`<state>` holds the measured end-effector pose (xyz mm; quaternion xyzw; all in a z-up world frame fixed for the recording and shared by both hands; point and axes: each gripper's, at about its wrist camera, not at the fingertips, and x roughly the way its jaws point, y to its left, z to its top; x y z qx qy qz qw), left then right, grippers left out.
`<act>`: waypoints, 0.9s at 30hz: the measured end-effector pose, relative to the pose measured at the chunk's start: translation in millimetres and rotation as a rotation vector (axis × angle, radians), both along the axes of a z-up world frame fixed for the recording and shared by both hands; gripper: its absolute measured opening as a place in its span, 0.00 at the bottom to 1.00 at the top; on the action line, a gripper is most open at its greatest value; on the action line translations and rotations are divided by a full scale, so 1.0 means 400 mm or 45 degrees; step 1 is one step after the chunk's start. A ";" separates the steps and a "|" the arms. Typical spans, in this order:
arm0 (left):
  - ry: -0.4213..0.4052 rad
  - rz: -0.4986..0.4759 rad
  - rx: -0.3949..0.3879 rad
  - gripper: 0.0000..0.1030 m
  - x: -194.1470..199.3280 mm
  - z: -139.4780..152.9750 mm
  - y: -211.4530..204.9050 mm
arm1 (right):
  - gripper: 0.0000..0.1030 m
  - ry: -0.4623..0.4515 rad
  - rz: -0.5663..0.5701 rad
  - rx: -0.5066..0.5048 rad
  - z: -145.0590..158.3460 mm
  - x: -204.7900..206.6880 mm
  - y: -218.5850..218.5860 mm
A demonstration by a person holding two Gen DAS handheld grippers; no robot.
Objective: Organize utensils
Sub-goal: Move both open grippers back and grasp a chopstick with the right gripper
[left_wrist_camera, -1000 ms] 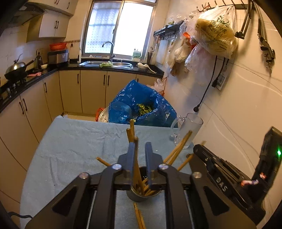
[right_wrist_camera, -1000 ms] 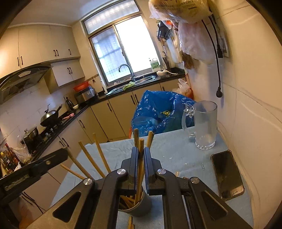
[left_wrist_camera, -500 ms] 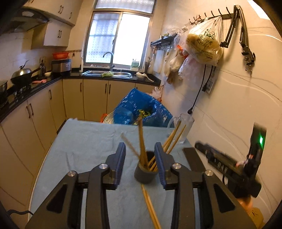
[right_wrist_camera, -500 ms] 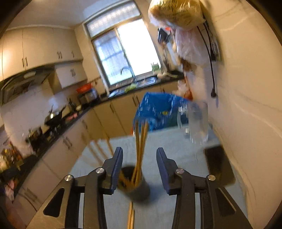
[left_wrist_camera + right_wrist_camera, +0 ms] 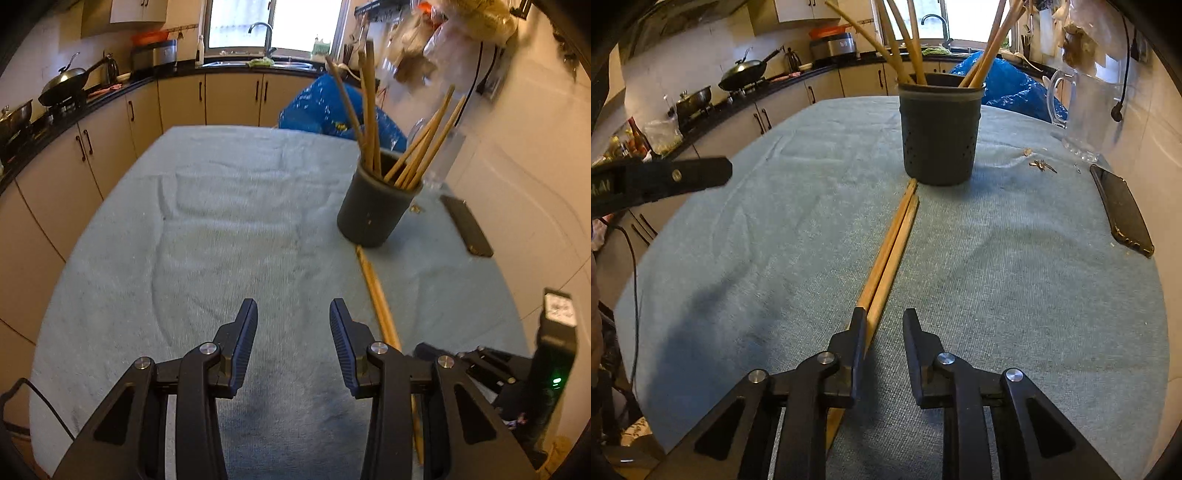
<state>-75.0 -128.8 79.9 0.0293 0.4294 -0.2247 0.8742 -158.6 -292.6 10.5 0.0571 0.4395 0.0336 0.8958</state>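
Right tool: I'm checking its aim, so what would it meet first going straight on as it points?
Probably the loose chopsticks lying ahead of the closing right tool, nothing between its pads, then the grey holder.

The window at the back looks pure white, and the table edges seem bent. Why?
Left wrist view: the window is blown out by daylight, and the hanging bags are smeared. Right wrist view: the fisheye lens bows the table, while the glass mug is blurred.

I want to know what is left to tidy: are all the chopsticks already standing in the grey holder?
No: two chopsticks lie flat on the cloth in front of the grey holder.
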 end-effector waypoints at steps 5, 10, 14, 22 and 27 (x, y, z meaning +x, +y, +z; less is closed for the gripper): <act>0.019 -0.023 0.025 0.38 0.002 -0.031 -0.023 | 0.21 -0.001 -0.006 -0.063 -0.001 0.007 0.022; 0.069 -0.042 0.048 0.38 0.002 -0.065 -0.054 | 0.20 -0.009 -0.007 -0.116 0.000 0.002 0.040; 0.085 -0.048 0.069 0.38 0.000 -0.082 -0.069 | 0.19 0.005 0.023 -0.119 -0.016 -0.015 0.041; 0.124 -0.141 0.119 0.38 -0.019 -0.118 -0.147 | 0.07 0.051 -0.197 -0.043 -0.010 -0.051 -0.070; 0.132 -0.222 0.199 0.38 -0.028 -0.150 -0.231 | 0.08 0.065 -0.280 0.025 -0.010 -0.095 -0.134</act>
